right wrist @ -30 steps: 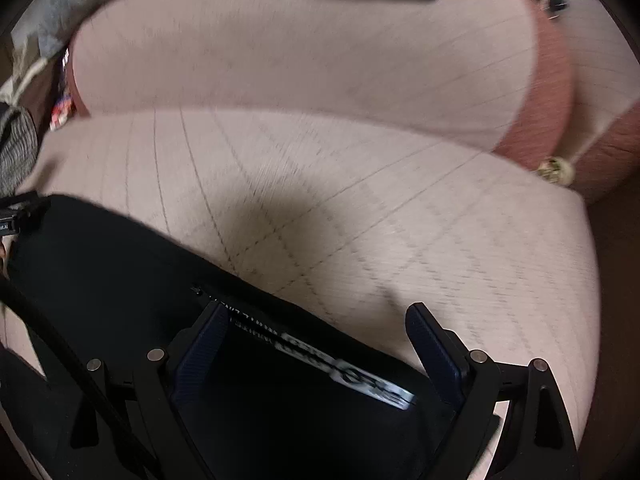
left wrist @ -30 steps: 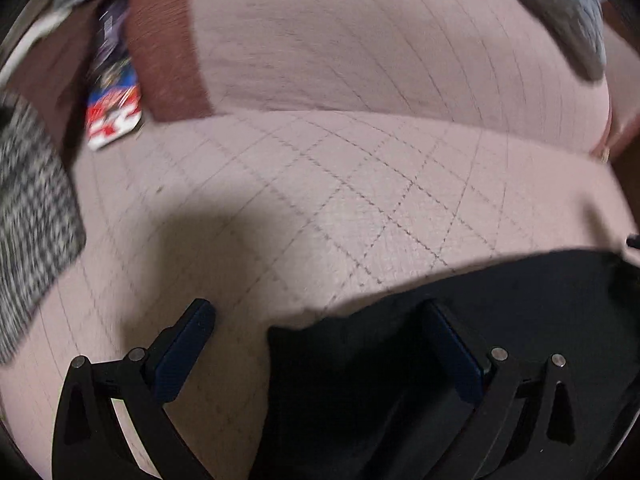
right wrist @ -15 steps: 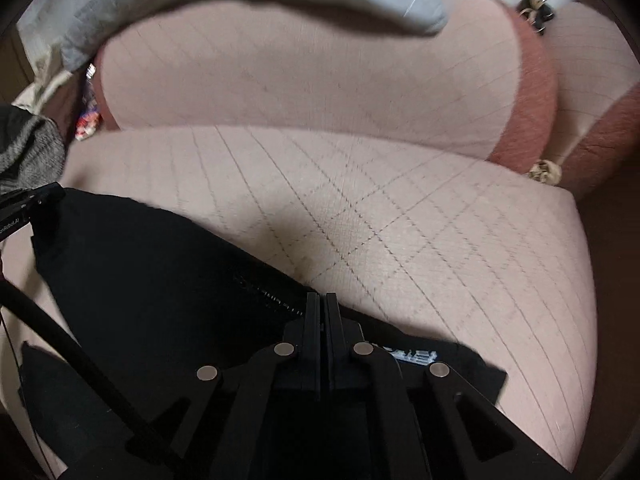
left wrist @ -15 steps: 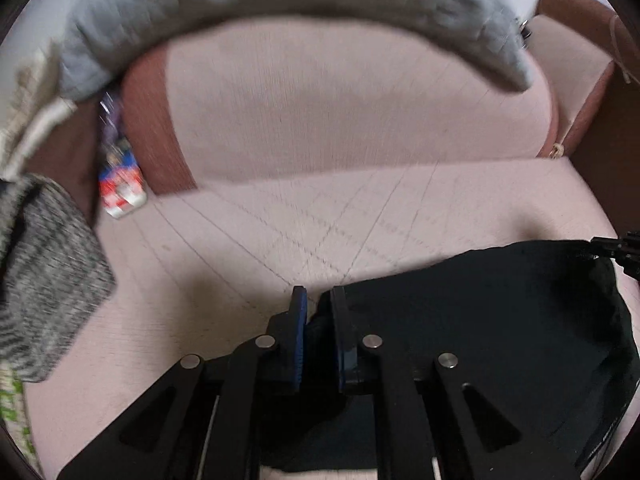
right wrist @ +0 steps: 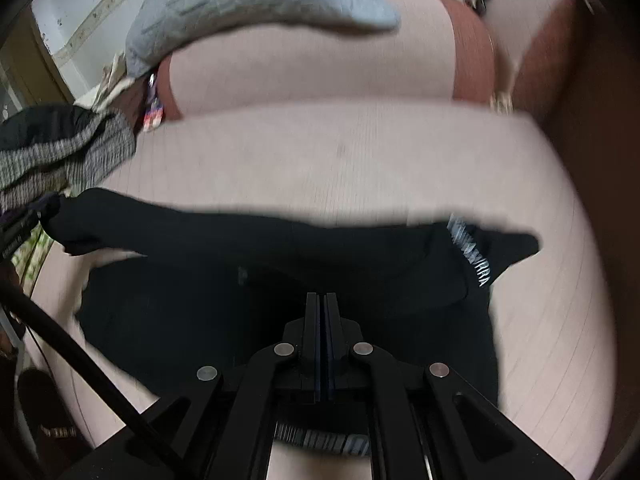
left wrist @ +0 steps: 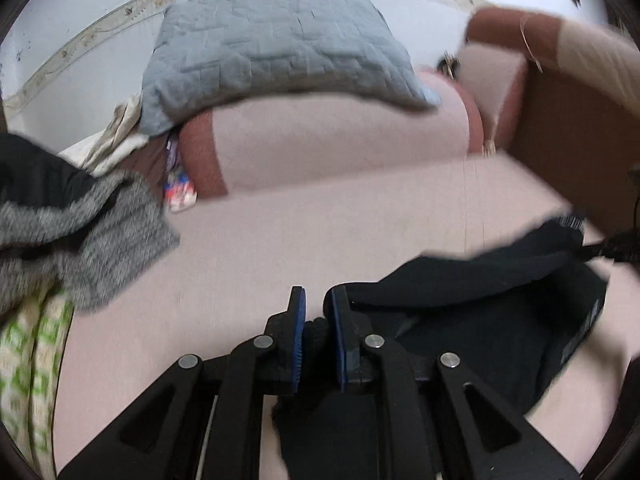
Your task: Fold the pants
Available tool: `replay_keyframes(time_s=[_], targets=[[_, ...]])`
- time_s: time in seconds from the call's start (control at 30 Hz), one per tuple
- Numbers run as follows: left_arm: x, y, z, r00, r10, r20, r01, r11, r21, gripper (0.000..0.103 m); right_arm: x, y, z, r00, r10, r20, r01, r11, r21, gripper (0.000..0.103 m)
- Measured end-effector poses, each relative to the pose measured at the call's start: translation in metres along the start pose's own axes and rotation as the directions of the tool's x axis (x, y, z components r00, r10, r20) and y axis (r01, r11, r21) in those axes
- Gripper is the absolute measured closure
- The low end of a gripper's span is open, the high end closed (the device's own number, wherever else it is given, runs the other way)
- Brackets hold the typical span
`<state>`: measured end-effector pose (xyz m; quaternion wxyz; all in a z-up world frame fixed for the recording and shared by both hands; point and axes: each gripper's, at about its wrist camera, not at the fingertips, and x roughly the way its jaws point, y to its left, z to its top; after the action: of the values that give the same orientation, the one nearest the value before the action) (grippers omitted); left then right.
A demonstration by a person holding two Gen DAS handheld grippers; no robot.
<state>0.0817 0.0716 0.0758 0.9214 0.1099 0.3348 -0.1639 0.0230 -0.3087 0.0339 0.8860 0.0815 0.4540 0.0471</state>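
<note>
The pink sofa [left wrist: 320, 240] carries the black pants [right wrist: 280, 272] across its seat's front edge, a grey quilt [left wrist: 280, 40] draped over its backrest. Only the right view shows the pants' white lettering [right wrist: 472, 256], too blurred to read. The left gripper [left wrist: 316, 320] pinches a bunched black fold and the right gripper [right wrist: 323, 320] is clamped tight on the pants.

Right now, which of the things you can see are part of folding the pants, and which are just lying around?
In the job:
- black pants
- left gripper, shut on the pants
- right gripper, shut on the pants
- pink sofa seat, the work surface

Lying about:
- grey quilted blanket
- grey knit garment
- colourful packet
- green-patterned cloth
</note>
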Motion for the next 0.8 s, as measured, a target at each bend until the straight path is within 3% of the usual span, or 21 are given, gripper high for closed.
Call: replay_keyframes(time_s=[0.17, 0.27, 0.33, 0.4, 0.5, 0.53, 0.67, 0.8], targets=[[-0.001, -0.007, -0.083, 0.981, -0.001, -0.194, 0.000, 1.000, -0.001, 0.087, 0.020, -0.011, -0.072, 0.996, 0.012, -0.088, -0.004, 0.996, 0.091, 0.102], [-0.027, 0.011, -0.102, 0.982, 0.001, -0.189, -0.016, 0.997, -0.078, 0.087, 0.011, -0.021, -0.092, 0.998, 0.006, -0.065, 0.003, 0.989, 0.145, 0.101], [-0.042, 0.030, -0.101, 0.987, 0.006, -0.162, -0.032, 0.987, -0.156, 0.081, -0.005, -0.036, -0.094, 1.000, 0.023, -0.007, -0.021, 0.972, 0.232, 0.087], [-0.051, 0.044, -0.098, 0.990, 0.005, -0.138, -0.036, 0.975, -0.221, 0.067, -0.017, -0.054, -0.092, 0.999, 0.012, 0.052, -0.028, 0.950, 0.311, 0.058], [-0.051, 0.062, -0.091, 0.992, -0.028, -0.121, -0.013, 0.943, -0.332, 0.047, -0.026, -0.076, -0.083, 0.992, 0.025, 0.120, -0.073, 0.907, 0.415, 0.056], [-0.047, 0.068, -0.090, 0.991, -0.064, -0.117, 0.013, 0.921, -0.390, 0.040, -0.027, -0.081, -0.080, 0.990, 0.039, 0.136, -0.096, 0.891, 0.444, 0.056], [-0.015, 0.078, -0.090, 0.972, -0.186, -0.142, 0.080, 0.833, -0.547, 0.038, -0.023, -0.082, -0.070, 0.983, 0.075, 0.169, -0.149, 0.861, 0.486, 0.054], [0.019, 0.070, -0.089, 0.948, -0.259, -0.185, 0.102, 0.798, -0.593, 0.038, -0.010, -0.079, -0.063, 0.982, 0.073, 0.172, -0.150, 0.855, 0.496, 0.048]])
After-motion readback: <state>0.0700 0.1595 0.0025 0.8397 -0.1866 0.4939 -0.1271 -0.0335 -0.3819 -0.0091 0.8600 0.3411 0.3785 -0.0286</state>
